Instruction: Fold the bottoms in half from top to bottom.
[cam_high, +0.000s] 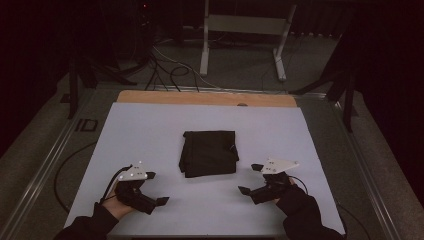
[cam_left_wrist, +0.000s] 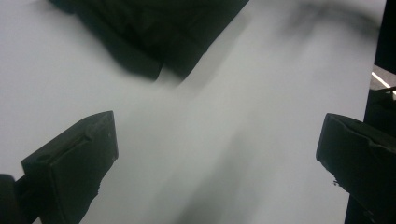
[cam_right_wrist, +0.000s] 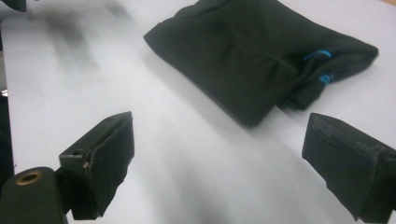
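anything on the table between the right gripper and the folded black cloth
Nothing: bare white tabletop separates the open right gripper from the folded black cloth, seen in the right gripper view.

We see our left black two-jaw gripper (cam_high: 154, 189) at the lower left of the high view, its jaws spread wide and pointing toward the frame's centre, held by our dark-sleeved left hand (cam_high: 116, 204). Our right black two-jaw gripper (cam_high: 251, 178) sits at the lower right, jaws likewise wide apart, gripped by our gloved right hand (cam_high: 294, 197).
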